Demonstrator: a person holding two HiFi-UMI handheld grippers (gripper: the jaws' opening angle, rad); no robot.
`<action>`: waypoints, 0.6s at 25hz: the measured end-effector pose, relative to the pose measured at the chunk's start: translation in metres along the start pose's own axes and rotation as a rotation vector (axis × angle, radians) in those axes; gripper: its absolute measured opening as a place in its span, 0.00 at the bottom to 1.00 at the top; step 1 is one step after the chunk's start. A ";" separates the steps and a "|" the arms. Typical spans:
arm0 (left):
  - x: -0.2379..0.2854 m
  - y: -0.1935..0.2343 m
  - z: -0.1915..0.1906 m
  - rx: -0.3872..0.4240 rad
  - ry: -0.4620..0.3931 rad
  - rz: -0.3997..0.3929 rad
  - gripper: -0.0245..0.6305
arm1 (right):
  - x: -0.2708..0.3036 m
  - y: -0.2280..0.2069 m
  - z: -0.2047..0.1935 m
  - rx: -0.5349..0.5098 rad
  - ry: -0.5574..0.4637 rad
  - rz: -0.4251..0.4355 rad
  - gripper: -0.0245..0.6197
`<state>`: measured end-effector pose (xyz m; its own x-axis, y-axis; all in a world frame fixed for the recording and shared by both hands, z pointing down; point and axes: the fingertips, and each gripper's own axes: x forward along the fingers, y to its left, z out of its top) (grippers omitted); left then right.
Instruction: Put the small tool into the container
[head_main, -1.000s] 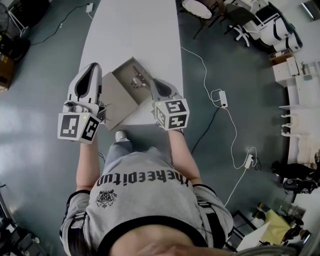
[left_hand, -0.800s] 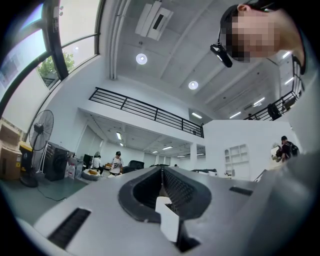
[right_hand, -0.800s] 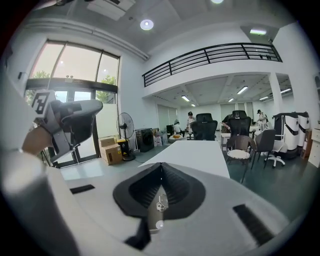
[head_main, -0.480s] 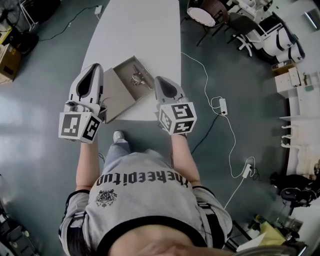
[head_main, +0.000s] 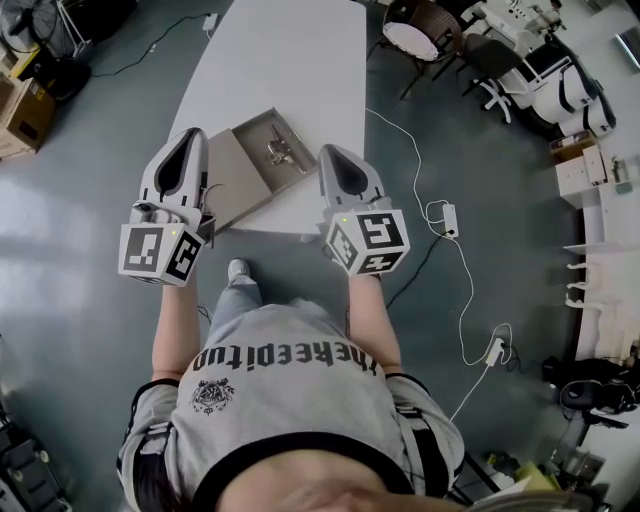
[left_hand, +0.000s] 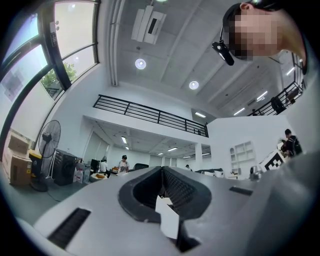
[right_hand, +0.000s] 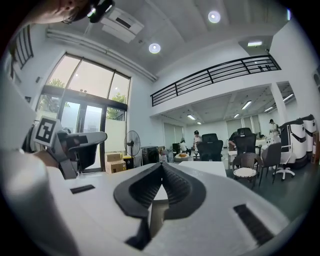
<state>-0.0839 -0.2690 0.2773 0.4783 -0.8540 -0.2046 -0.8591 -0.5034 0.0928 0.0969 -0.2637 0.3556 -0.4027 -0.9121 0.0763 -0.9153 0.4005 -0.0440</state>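
In the head view an open cardboard container (head_main: 247, 133) sits at the near end of the white table (head_main: 290, 60), its flap (head_main: 228, 185) folded out to the left. A small metal tool (head_main: 278, 152) lies inside it. My left gripper (head_main: 192, 134) hovers over the floor just left of the flap. My right gripper (head_main: 331, 151) hangs at the container's right side, above the table's near edge. Both grippers are shut and hold nothing: the left gripper (left_hand: 161, 169) and the right gripper (right_hand: 161, 165) show only their own closed pads and the room beyond.
A white cable and a power strip (head_main: 445, 215) lie on the floor to the right of the table. Chairs (head_main: 415, 25) stand at the far right. A cardboard box (head_main: 25, 108) and a fan are on the floor at the far left.
The right gripper has drawn back from over the container toward the person and to the right. The tool stays in the container. The left gripper has hardly moved.
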 end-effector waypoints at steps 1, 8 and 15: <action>-0.003 -0.002 0.001 0.000 0.000 0.003 0.06 | -0.004 0.000 0.004 0.000 -0.010 0.001 0.03; -0.019 -0.019 0.008 0.009 -0.002 0.016 0.06 | -0.033 -0.001 0.022 -0.010 -0.067 -0.011 0.03; -0.031 -0.038 0.011 0.017 -0.007 0.022 0.06 | -0.061 -0.003 0.034 -0.041 -0.108 -0.024 0.03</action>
<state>-0.0680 -0.2214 0.2693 0.4584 -0.8637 -0.2095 -0.8723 -0.4824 0.0803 0.1248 -0.2124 0.3176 -0.3798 -0.9246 -0.0310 -0.9250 0.3800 -0.0023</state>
